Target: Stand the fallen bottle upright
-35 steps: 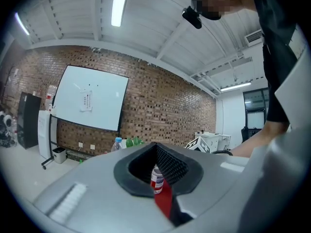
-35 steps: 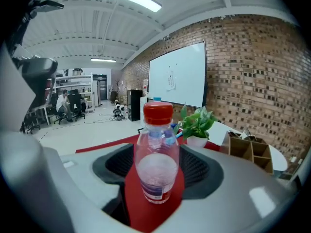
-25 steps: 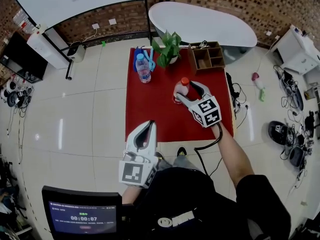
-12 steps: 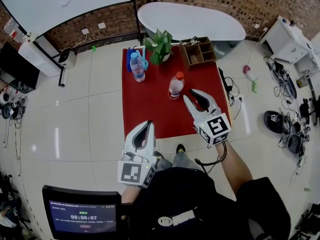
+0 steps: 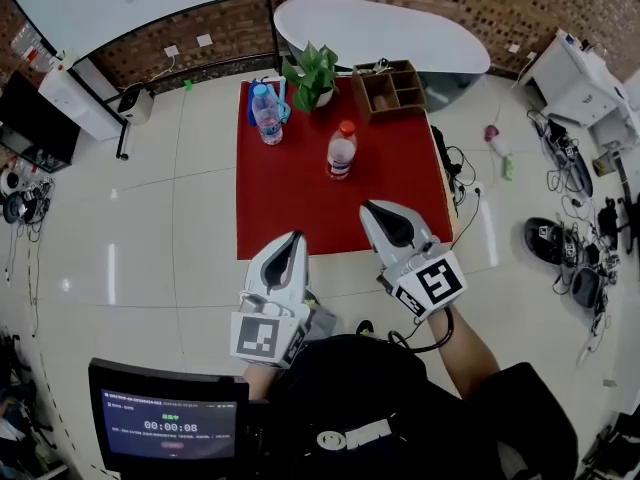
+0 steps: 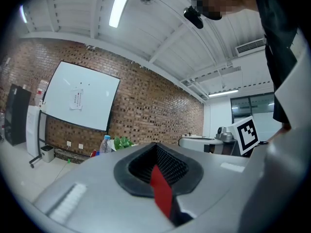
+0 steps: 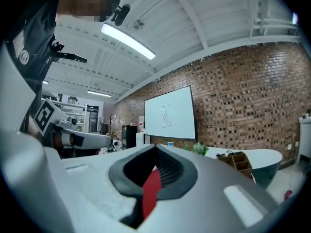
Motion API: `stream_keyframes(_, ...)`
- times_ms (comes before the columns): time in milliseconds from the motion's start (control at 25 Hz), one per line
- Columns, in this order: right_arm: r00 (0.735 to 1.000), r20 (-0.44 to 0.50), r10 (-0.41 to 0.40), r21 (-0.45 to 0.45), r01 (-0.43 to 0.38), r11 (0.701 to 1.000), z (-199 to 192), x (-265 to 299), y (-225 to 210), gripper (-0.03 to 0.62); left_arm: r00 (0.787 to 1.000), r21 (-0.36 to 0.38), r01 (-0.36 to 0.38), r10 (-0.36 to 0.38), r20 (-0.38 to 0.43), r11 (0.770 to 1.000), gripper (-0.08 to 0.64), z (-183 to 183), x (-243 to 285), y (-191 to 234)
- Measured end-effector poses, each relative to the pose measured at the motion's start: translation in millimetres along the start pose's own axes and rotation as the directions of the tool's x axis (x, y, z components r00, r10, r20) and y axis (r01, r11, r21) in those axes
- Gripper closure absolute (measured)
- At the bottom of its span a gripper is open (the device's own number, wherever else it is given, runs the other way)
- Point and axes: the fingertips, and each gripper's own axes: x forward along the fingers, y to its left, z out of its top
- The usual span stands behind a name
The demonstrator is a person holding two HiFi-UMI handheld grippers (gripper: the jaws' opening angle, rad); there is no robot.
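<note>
A clear bottle with an orange cap [image 5: 341,151] stands upright in the middle of the red table [image 5: 290,203]. My right gripper [image 5: 370,210] is over the table's near right edge, well short of that bottle. Its jaws have just been closing and are now shut with nothing between them, as the right gripper view [image 7: 155,152] also shows. My left gripper [image 5: 295,238] hangs past the near edge, shut and empty; its jaws [image 6: 156,147] meet in the left gripper view.
A blue-capped bottle [image 5: 266,114] stands at the table's far left beside a potted plant [image 5: 308,73]. A wooden organizer [image 5: 391,88] sits at the far right corner. A white tub [image 5: 380,30] lies behind the table, and cables [image 5: 455,168] trail on the floor to the right.
The right gripper has let go of the orange-capped bottle, drawn back toward me and closed. The bottle stays upright. The left gripper has shifted slightly.
</note>
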Motion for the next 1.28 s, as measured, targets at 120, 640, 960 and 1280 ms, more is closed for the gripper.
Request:
stream_keyframes(120,1.000,0.005,0.020,0.003,-0.020,1.000,-3.7,-27.6,9.1,0.589,1.000,0.014,-0.014,0.015,-0.010,1.000,0.557,-7.9,-10.8,-30.2)
stream_keyframes(640,0.997,0.063,0.055,0.167,-0.064,0.984,10.1,-180.0,41.2,0.588,0.997,0.085,-0.072,0.072,-0.004,0.994,0.557,-7.8,-55.6,-175.9)
stream_keyframes(960,0.998,0.045,0.041,0.194,-0.049,0.980,11.4,-198.9,54.9,0.589,1.000,0.106,0.004,-0.001,-0.021,0.994,0.557,-10.1,-63.8,-205.5)
stream_keyframes(1280,0.998,0.034,0.052,0.201,-0.057,0.978,9.7,-185.5,92.2,0.589,1.000,0.087,0.028,-0.026,-0.017,0.996,0.557,-8.8,-90.7,-187.4)
